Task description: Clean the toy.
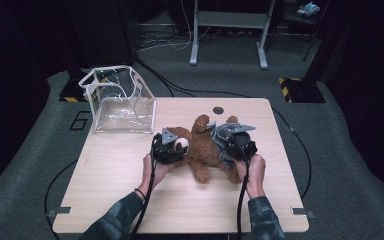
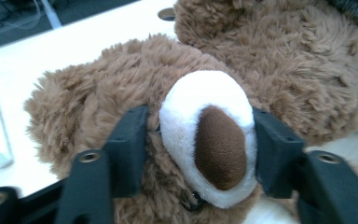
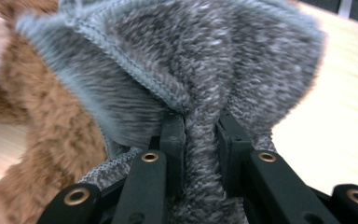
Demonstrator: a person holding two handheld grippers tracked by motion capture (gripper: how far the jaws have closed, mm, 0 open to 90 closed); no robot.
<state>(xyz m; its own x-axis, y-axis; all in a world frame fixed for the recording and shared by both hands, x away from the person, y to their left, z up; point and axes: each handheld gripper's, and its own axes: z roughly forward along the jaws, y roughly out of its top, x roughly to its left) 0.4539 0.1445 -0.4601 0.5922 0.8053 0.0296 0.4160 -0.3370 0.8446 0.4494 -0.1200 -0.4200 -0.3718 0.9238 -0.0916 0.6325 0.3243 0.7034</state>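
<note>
A brown teddy bear (image 1: 202, 150) lies on the wooden table (image 1: 120, 185), its head toward the left. My left gripper (image 1: 172, 147) holds the head: in the left gripper view the jaws press on both sides of the white snout (image 2: 209, 135) with its brown nose, and the left gripper (image 2: 200, 149) is shut on it. A grey knitted garment (image 1: 224, 136) sits at the bear's right side. My right gripper (image 1: 236, 144) pinches a fold of this grey knit (image 3: 191, 60), with the right gripper (image 3: 200, 135) shut on it and the bear's brown fur (image 3: 51, 140) to its left.
A clear plastic bag (image 1: 120, 102) with white trim stands open at the table's back left corner. A small round hole (image 1: 218, 110) lies near the far edge. Cables trail off the front edge, and a metal frame (image 1: 228, 30) stands on the floor beyond.
</note>
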